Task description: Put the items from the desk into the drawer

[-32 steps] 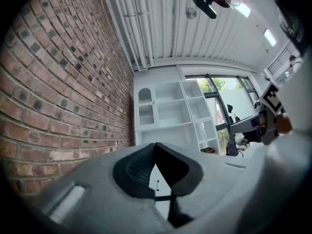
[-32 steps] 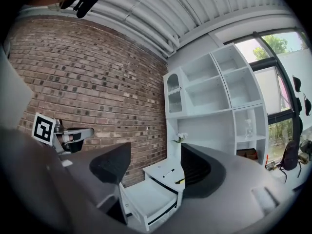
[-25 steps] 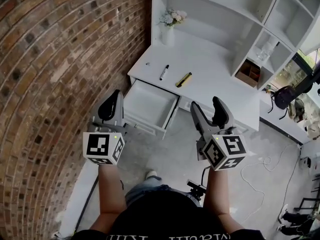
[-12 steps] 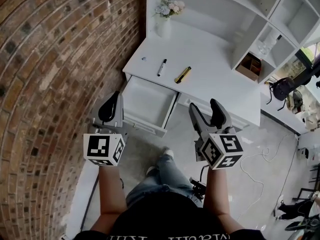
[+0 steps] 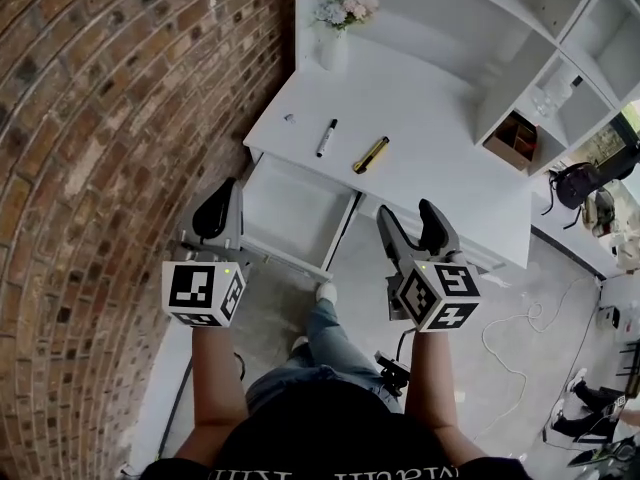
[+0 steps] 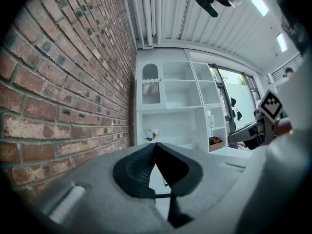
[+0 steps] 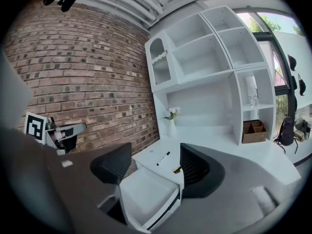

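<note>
1. Two slim things lie on the white surface (image 5: 440, 128), well apart from both hand-held grippers: a marker (image 5: 327, 138) with a white barrel and dark ends, and just to its right a yellow pen-like stick (image 5: 370, 155) with a dark tip at its near end.
2. A tiny pale thing (image 5: 289, 119) sits left of the marker, near the brick wall (image 5: 100, 118); I cannot make out what it is.
3. Any print on the marker or the yellow stick is too small to read. The only bold pattern is the black-and-white squares on each gripper's cube.
4. The marker's long axis runs from the front edge toward the back of the surface, leaning slightly right. The yellow stick lies on a stronger diagonal, its dark tip toward the front edge.
5. Below them the drawer (image 5: 290, 208) stands pulled open, white inside.
6. The left hand-held gripper (image 5: 220, 208) is clenched, jaw tips touching with nothing in them.
7. The right hand-held gripper (image 5: 410, 220) is released, jaws wide apart and holding nothing; the drawer and marker show beyond the gap.
</note>
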`<state>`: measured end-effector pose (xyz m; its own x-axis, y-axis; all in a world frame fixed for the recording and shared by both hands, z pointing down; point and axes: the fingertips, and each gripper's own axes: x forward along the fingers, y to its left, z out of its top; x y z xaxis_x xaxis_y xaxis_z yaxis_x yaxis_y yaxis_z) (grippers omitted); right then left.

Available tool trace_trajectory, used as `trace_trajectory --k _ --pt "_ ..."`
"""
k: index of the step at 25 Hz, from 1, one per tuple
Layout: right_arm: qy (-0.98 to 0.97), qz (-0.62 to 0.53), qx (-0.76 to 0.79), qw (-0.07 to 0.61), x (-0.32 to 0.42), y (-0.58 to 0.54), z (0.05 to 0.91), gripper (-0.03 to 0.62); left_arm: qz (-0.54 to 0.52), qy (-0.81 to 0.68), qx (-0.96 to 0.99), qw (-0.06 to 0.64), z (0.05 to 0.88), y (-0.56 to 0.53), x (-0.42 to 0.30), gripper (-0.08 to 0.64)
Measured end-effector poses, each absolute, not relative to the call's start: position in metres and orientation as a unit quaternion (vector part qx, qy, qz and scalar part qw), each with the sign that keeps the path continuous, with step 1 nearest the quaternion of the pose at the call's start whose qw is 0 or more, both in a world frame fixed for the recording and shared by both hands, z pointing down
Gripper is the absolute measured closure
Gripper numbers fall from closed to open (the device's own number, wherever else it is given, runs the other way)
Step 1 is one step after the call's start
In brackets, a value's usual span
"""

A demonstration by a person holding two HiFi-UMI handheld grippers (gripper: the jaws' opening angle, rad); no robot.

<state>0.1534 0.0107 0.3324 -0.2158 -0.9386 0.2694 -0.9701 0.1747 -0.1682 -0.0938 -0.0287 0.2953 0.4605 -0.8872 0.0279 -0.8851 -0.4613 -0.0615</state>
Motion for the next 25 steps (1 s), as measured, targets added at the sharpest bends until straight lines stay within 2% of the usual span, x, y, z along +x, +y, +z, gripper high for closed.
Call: trace_trajectory --k 10,25 --pt "-0.758 0.227 0.608 0.067 0.183 -0.104 0.386 0.279 -0.051 0.523 -0.851 0.028 0.297 -0.129 -0.061 0.558" --pt "-0.68 0.342 0.631 0.145 0.23 -0.23 0.528 0.287 -0.111 0.551 -0.826 -0.025 0.356 -0.214 -0.049 0.558"
